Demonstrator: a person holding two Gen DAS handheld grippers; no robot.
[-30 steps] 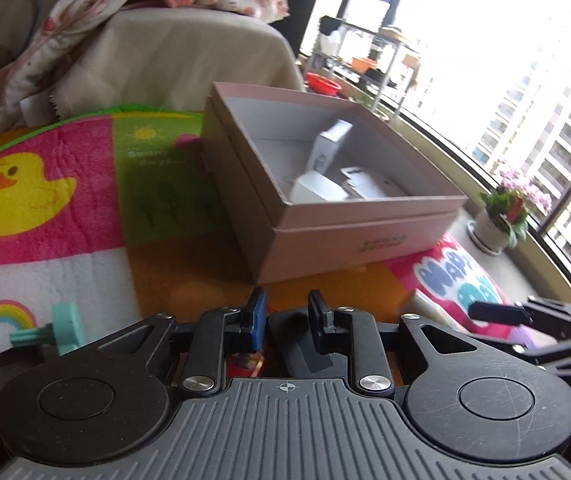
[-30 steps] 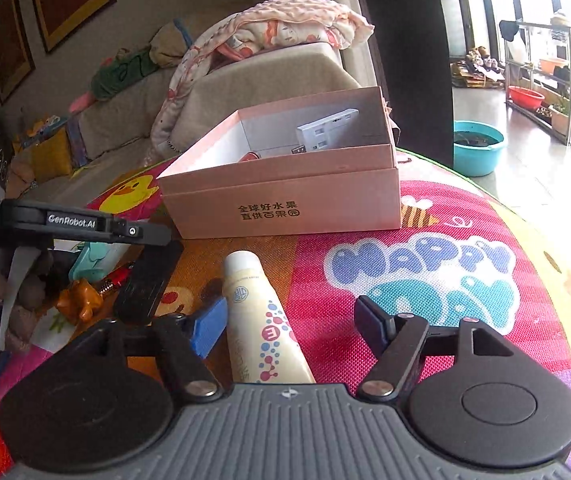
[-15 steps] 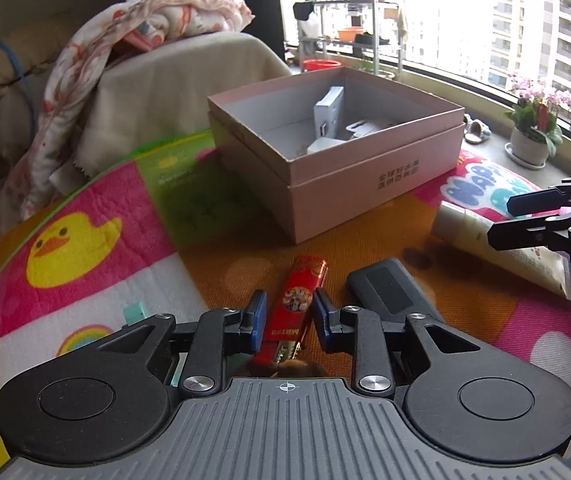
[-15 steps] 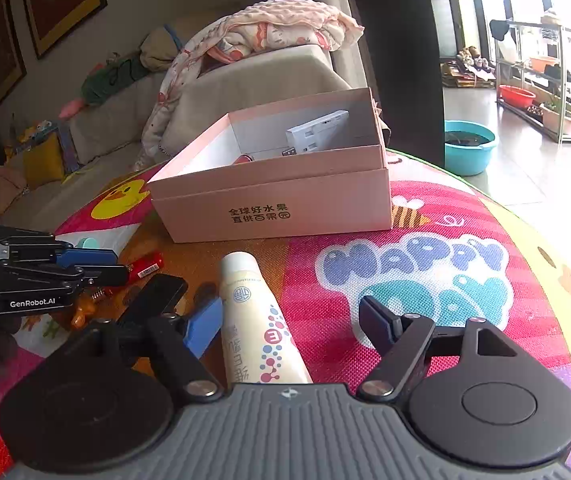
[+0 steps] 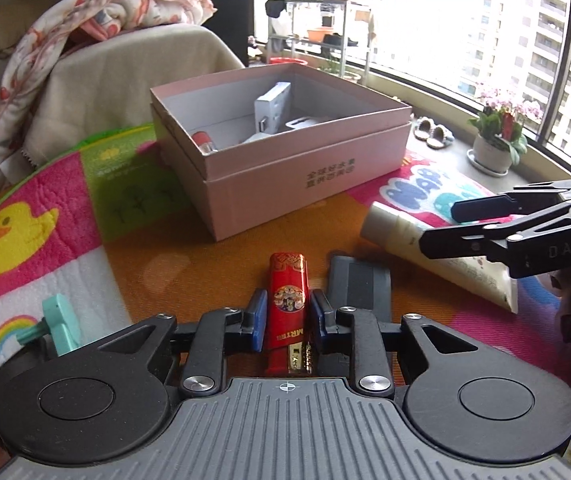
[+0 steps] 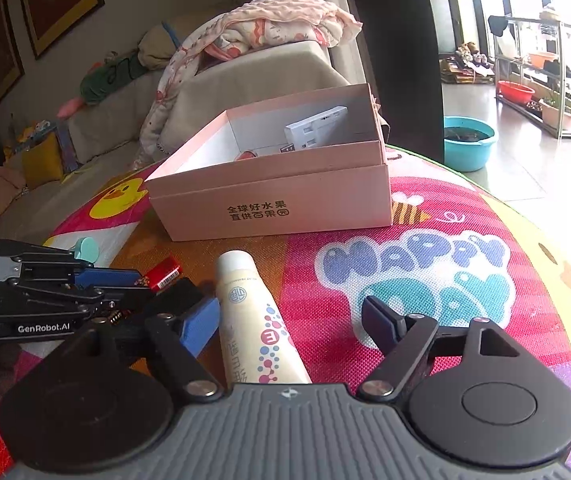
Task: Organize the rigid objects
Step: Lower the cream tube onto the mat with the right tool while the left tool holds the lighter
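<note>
Left wrist view: left gripper straddles a red lighter lying on the colourful play mat. Its jaws have just been closing, with the lighter between them; the blue pads sit against its sides, though firm clamping is hard to confirm from this angle. A black flat object lies just right of the lighter. The pink box stands beyond, open, holding a white device tilted against other items. A cream tube lies to the right, under the right gripper.

Right wrist view: the right gripper hovers over the tube, jaws wide apart and just opening further, pads clear of it. The left gripper sits at left on the lighter.
</note>
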